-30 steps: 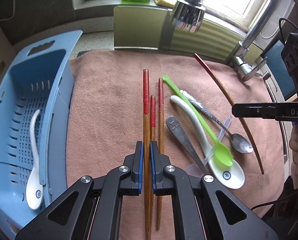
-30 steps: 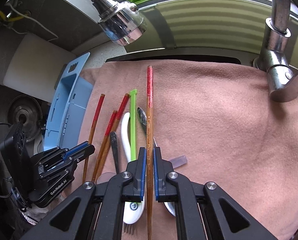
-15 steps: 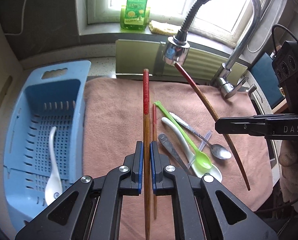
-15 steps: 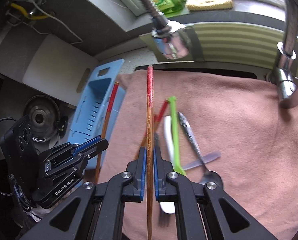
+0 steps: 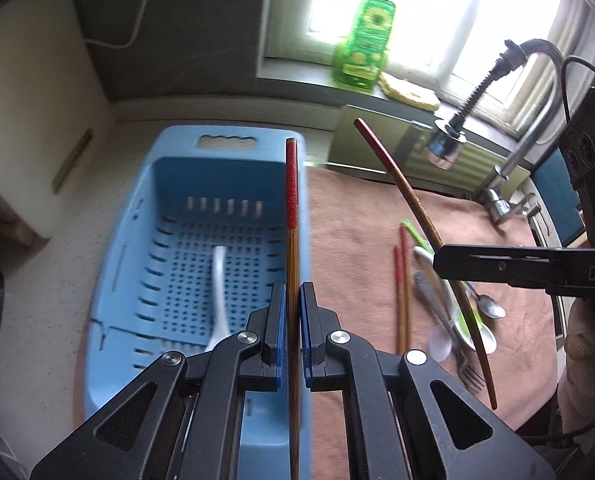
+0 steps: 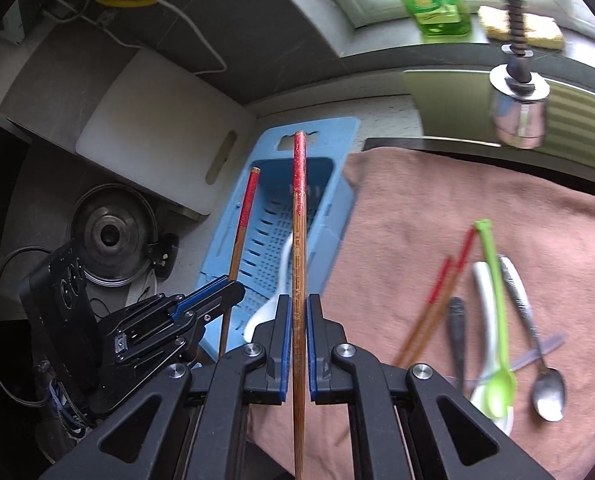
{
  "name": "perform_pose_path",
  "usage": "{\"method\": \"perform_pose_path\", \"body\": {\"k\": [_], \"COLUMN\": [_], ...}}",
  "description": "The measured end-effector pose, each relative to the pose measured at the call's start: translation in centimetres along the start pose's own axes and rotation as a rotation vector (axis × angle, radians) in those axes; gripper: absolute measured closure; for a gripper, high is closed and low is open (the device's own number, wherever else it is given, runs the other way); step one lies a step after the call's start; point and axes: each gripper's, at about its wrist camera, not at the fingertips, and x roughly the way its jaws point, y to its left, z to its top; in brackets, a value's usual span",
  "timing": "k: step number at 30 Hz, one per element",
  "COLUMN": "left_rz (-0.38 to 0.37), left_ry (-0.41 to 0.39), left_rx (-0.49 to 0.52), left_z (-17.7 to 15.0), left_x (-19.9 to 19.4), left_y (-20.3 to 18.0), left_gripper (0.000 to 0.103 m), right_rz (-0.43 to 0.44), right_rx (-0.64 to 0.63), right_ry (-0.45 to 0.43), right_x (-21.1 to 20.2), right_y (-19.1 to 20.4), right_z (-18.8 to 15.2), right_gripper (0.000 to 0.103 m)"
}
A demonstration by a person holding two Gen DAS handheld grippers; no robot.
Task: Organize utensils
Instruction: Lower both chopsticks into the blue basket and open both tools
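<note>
Nearest to us, our left gripper (image 5: 293,334) has its blue-padded jaws clamped on a wooden chopstick (image 5: 292,280), a brown-grained shaft with a red-painted upper end, held above the blue basket (image 5: 137,240). Our right gripper (image 6: 296,344) grips a second chopstick (image 6: 298,264) of the same make, its red end flecked and worn, also pointing toward the basket. In the left wrist view that second chopstick appears as a bowed stick crossing the right gripper's black finger, which bears the letters "DAS"; the rest is cut off at the frame edge. In the right wrist view the left gripper's body carries small white lettering, too blurred to read.

Inside the perforated blue basket lies a white spoon (image 5: 219,292), handle pointing away from us. Just beside the basket, the pink-brown towel (image 6: 457,208) carries the rest: two more red-tipped chopsticks (image 6: 437,296) lying close together, a green plastic spoon (image 6: 495,320) over a white ladle-style spoon (image 6: 482,304), a steel spoon (image 6: 547,390), a fork (image 5: 467,372) and a dark metal handle (image 6: 456,328).

Farther off hangs the chrome tap head (image 6: 517,114). On the windowsill stands a green bottle (image 5: 365,40) with a sunflower label, its text unreadable, beside a yellow sponge (image 5: 409,94).
</note>
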Motion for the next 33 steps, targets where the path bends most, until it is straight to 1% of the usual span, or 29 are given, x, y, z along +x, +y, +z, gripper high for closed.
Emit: {"method": "perform_pose_path", "body": {"k": [5,12,17,24,28,33], "left_rz": [0.029,0.024,0.022,0.026,0.038,0.053], "left_ry": [-0.003,0.009,0.014,0.042,0.064,0.087], "left_rx": [-0.025,-0.045,-0.059,-0.067,-0.068,-0.049], "left_z": [-0.1,0.6,1.3,2.1,2.5,2.4], "left_x": [0.0,1.2,2.6,4.5,5.6,6.5], "left_y": [3.3,6.1,7.1,8.2,8.8,9.0], "left_gripper": [0.097,0.097,0.097,0.097,0.097,0.097], "right_rz": [-0.002,0.003,-0.007,-0.067,-0.100,-0.113], "right_rx": [0.012,0.069,0.100,0.104,0.116,0.103], "right_ry": [0.006,0.003,0.018,0.039,0.050,0.066], "right_x": [2.7,6.2,8.5,11.2,12.1,12.5], "right_y": [2.3,3.3,3.5,3.6,3.4,3.6], "right_z": [0.5,1.6,2.1,2.4,2.8,3.2], "right_gripper": [0.097,0.097,0.097,0.097,0.097,0.096]}}
